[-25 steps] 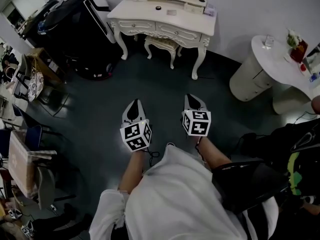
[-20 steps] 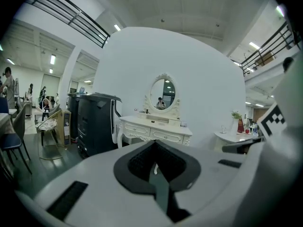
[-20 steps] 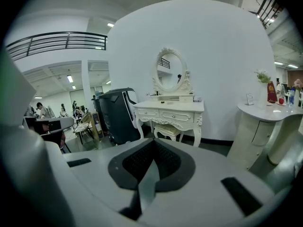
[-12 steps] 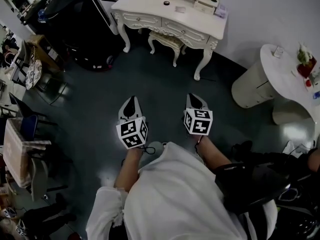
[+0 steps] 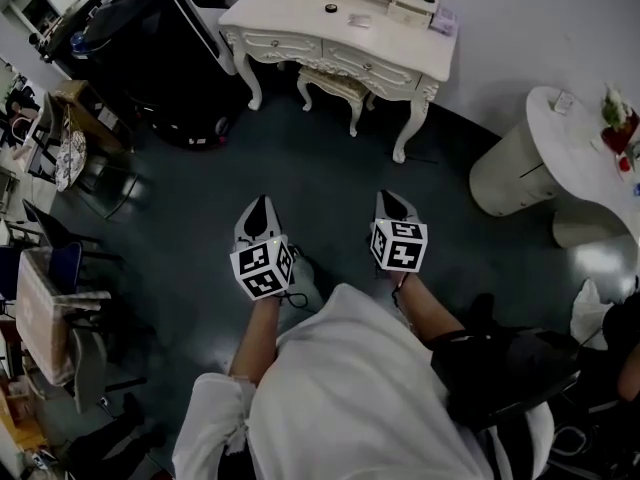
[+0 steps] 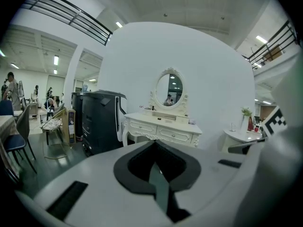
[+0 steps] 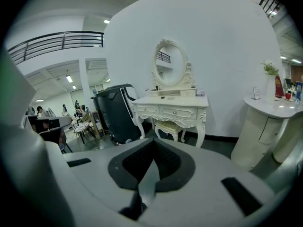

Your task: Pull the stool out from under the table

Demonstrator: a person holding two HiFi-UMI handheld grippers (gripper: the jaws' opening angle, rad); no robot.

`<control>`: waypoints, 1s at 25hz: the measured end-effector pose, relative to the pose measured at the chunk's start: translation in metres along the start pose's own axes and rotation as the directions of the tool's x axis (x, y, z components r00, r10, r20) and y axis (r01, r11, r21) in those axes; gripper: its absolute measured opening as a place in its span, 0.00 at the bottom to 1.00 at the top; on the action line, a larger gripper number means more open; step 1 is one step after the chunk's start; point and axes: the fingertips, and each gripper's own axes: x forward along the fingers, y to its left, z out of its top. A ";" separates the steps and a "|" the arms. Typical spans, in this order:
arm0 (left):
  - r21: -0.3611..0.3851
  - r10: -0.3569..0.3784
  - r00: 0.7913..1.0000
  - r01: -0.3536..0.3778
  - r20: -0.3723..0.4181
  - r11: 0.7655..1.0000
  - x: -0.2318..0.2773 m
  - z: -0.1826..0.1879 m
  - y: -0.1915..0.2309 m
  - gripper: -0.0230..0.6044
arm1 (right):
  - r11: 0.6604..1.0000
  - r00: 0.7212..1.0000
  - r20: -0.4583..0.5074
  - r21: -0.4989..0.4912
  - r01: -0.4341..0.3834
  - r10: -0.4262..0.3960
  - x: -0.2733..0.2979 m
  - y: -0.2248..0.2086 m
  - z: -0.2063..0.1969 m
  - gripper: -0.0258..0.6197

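Head view, stool point(image 5: 335, 86) under table point(image 5: 300, 20), left gripper point(image 5: 257, 211), right gripper point(image 5: 392, 204), own views, closed, empty.

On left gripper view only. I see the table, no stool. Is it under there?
Observer: Yes. The right gripper view shows the stool under the table, between its front legs.
Operator: Right tool state?
Observer: The right tool is shut, nothing in it.
Operator: Contact yet?
Observer: No. In the head view the left tool and the right one hang over the floor, well short of the stool.
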 end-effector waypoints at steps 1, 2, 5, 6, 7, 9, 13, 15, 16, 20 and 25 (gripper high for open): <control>0.002 -0.006 1.000 0.006 0.001 1.000 0.006 0.001 0.000 0.05 | 1.000 1.000 0.001 0.005 0.006 -0.006 0.005 -0.002 0.000 0.04; 0.005 -0.013 1.000 0.013 0.001 1.000 0.013 0.001 0.000 0.05 | 1.000 1.000 0.003 0.011 0.012 -0.012 0.010 -0.004 0.001 0.04; 0.010 -0.037 0.999 0.037 -0.002 0.999 0.035 0.003 0.001 0.05 | 0.999 0.999 0.004 0.026 0.034 -0.034 0.028 -0.008 0.006 0.04; 0.011 -0.045 0.999 0.045 -0.003 0.999 0.042 0.005 0.003 0.05 | 0.999 0.999 0.001 0.031 0.039 -0.039 0.035 -0.007 0.008 0.04; 0.015 -0.052 0.999 0.052 -0.004 0.999 0.049 0.007 0.006 0.05 | 0.999 0.999 -0.002 0.032 0.042 -0.041 0.041 -0.004 0.010 0.04; 0.027 -0.061 0.998 0.061 -0.004 0.998 0.063 0.014 0.014 0.05 | 0.999 0.999 -0.006 0.020 0.041 -0.041 0.055 0.004 0.017 0.04; 0.029 -0.076 0.997 0.076 -0.011 0.997 0.099 0.029 0.039 0.05 | 0.998 0.998 -0.016 0.016 0.057 -0.056 0.090 0.019 0.039 0.04; 0.027 -0.083 0.996 0.084 -0.017 0.996 0.115 0.038 0.055 0.05 | 0.998 0.998 -0.018 0.016 0.059 -0.059 0.106 0.031 0.049 0.04; 0.027 -0.088 0.996 0.088 -0.017 0.996 0.123 0.043 0.062 0.05 | 0.998 0.998 -0.018 0.010 0.062 -0.061 0.114 0.037 0.055 0.04; 0.025 -0.103 0.995 0.103 -0.008 0.994 0.153 0.064 0.093 0.05 | 0.997 0.997 -0.012 0.003 0.074 -0.073 0.149 0.059 0.080 0.04; 0.025 -0.133 0.991 0.134 -0.028 0.991 0.185 0.069 0.128 0.05 | 0.996 0.996 -0.012 0.012 0.090 -0.089 0.184 0.086 0.093 0.04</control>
